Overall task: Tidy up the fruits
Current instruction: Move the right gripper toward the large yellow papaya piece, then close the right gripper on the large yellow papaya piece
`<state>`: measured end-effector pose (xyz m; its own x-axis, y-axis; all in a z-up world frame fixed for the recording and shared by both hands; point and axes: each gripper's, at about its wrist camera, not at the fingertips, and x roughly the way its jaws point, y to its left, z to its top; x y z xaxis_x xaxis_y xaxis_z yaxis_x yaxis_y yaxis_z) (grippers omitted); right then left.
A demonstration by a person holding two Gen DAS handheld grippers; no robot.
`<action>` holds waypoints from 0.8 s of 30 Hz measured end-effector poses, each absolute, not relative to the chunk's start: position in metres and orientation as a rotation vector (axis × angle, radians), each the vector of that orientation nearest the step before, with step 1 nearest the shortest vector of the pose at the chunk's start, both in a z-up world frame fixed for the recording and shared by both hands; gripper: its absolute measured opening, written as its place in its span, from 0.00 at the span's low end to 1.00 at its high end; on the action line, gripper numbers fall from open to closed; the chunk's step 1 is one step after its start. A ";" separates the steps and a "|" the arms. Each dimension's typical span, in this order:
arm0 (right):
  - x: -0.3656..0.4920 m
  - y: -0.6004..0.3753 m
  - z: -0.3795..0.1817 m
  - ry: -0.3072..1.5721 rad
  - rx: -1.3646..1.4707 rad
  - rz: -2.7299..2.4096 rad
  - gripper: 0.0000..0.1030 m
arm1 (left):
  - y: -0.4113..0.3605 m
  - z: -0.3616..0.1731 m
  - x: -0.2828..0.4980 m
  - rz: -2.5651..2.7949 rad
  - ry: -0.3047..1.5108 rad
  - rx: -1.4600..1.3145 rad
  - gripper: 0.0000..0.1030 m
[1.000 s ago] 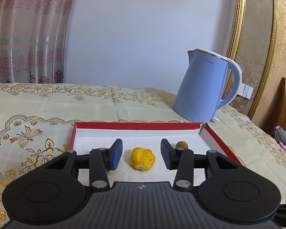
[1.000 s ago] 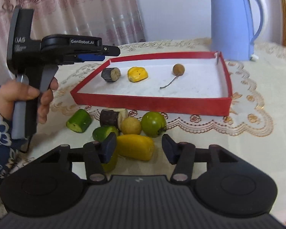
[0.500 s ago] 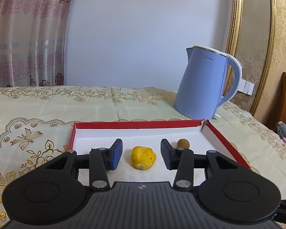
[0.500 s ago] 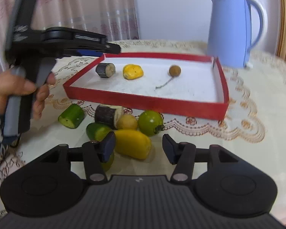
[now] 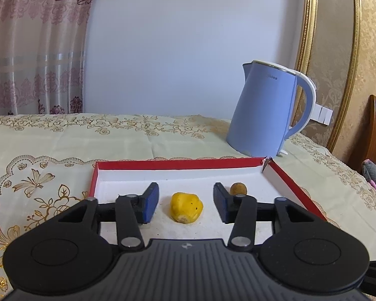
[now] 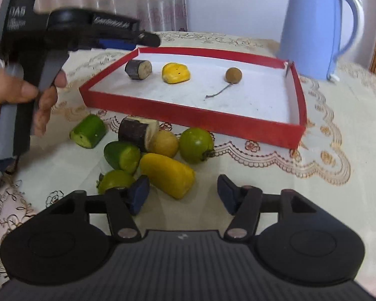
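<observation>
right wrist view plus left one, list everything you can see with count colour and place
tray: 1, red rim, white floor, on tablecloth
fruit in tray: 3, dark chunk, yellow piece, brown longan
fruit pile in front of tray: 7, green, yellow, tan, dark
yellow chunk: 1, pile's near edge
kettle: 1, blue, behind tray
tablecloth: 1, cream, gold pattern
curtain: pink, back left
left gripper: above tray, fingers opening, empty
right gripper: near pile, fingers opening, empty

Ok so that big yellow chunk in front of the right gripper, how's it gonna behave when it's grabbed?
The yellow chunk lies on its long rounded side, so it may roll slightly. Its skin looks smooth, perhaps slippery. The right gripper, jaws opening, holds nothing yet.
</observation>
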<state>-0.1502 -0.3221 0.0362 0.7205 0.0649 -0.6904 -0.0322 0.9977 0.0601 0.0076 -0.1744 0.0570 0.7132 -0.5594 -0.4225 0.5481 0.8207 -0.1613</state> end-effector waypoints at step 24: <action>-0.152 -0.312 0.040 0.767 -0.060 0.211 0.30 | -0.170 0.058 0.008 -0.605 0.471 -0.043 0.53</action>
